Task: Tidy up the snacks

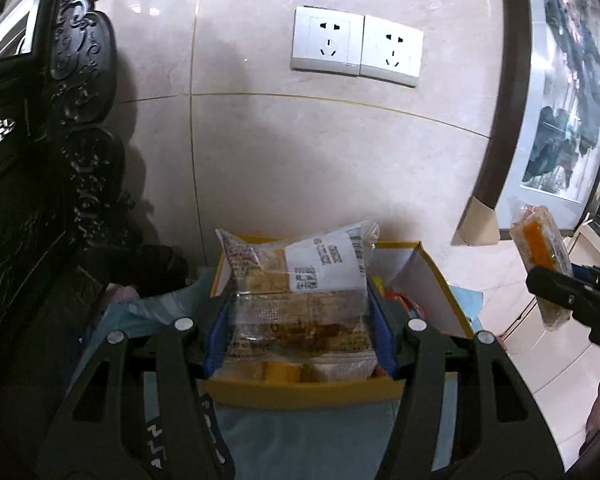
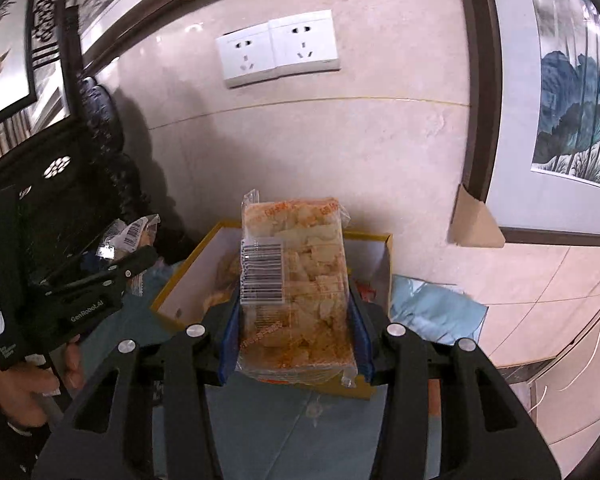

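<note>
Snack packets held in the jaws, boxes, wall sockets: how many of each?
Snack packets held: 2, the labelled packet and the crisp-rice packet
Yellow boxes: 1
Wall sockets: 2
Total: 5

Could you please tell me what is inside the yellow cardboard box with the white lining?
Inside the yellow cardboard box, pale snack pieces lie at the left and a red wrapper at the right. The middle is hidden behind the clear snack packets held in front.

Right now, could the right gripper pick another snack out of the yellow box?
Probably not yet. The right gripper has its jaws shut on a clear packet of crackers, held up over the yellow box; it would need to put that packet down first.
</note>
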`<act>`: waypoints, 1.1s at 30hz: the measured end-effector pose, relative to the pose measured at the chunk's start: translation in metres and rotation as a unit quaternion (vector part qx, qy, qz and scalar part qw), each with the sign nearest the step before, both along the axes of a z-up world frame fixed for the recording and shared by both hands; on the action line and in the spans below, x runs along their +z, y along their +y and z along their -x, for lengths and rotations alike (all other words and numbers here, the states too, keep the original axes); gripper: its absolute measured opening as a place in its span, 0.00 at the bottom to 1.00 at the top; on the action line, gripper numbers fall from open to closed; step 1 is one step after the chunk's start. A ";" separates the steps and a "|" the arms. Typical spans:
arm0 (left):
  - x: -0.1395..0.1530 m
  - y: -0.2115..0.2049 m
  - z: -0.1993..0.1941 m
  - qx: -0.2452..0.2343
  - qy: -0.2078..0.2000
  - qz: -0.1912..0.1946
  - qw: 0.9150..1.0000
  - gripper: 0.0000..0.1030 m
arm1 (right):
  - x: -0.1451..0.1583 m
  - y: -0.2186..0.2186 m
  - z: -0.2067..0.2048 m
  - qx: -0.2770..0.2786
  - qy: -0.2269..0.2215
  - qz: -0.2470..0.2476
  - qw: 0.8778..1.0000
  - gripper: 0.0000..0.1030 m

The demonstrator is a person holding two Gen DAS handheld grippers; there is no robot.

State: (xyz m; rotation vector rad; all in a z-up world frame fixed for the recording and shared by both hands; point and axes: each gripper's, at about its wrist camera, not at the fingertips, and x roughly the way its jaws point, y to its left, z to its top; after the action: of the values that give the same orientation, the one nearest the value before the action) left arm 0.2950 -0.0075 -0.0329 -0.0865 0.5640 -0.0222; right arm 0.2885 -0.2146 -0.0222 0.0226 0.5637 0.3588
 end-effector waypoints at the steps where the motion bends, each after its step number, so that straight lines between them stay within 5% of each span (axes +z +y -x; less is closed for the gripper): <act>1: 0.000 -0.002 -0.004 0.002 -0.002 -0.004 1.000 0.57 | 0.000 0.002 -0.005 -0.002 -0.002 0.001 1.000 0.45; 5: -0.004 -0.008 -0.020 0.007 -0.008 -0.012 1.000 0.63 | -0.001 0.004 -0.022 -0.004 -0.006 0.005 1.000 0.45; 6: -0.011 -0.009 -0.028 0.016 -0.006 -0.015 1.000 0.69 | -0.004 0.006 -0.029 -0.006 -0.012 0.008 1.000 0.47; 7: -0.018 -0.010 -0.036 0.025 0.003 -0.015 1.000 0.95 | -0.011 0.010 -0.040 -0.009 -0.007 0.019 1.000 0.54; 8: -0.026 -0.010 -0.044 0.037 0.018 -0.016 0.999 0.98 | -0.020 0.014 -0.052 -0.016 0.010 0.037 0.999 0.71; 11: -0.046 -0.004 -0.055 0.056 0.057 -0.023 0.996 0.98 | -0.037 0.020 -0.061 -0.002 0.040 0.052 0.998 0.71; 17: -0.037 0.005 -0.018 0.034 0.049 -0.044 0.997 0.98 | -0.026 0.011 -0.018 0.013 0.032 0.024 0.999 0.71; 23: -0.024 0.014 0.070 0.042 0.077 -0.016 0.996 0.98 | -0.013 0.005 0.070 -0.005 0.043 0.015 0.999 0.72; 33: 0.002 0.002 0.189 0.014 0.107 -0.033 0.994 0.98 | 0.011 0.005 0.199 -0.007 0.048 0.023 0.999 0.75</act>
State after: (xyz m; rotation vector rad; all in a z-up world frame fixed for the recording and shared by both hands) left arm 0.1060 -0.0052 -0.0305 -0.0333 0.7772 0.0333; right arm 0.0900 -0.2092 -0.0110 -0.0006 0.6672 0.3312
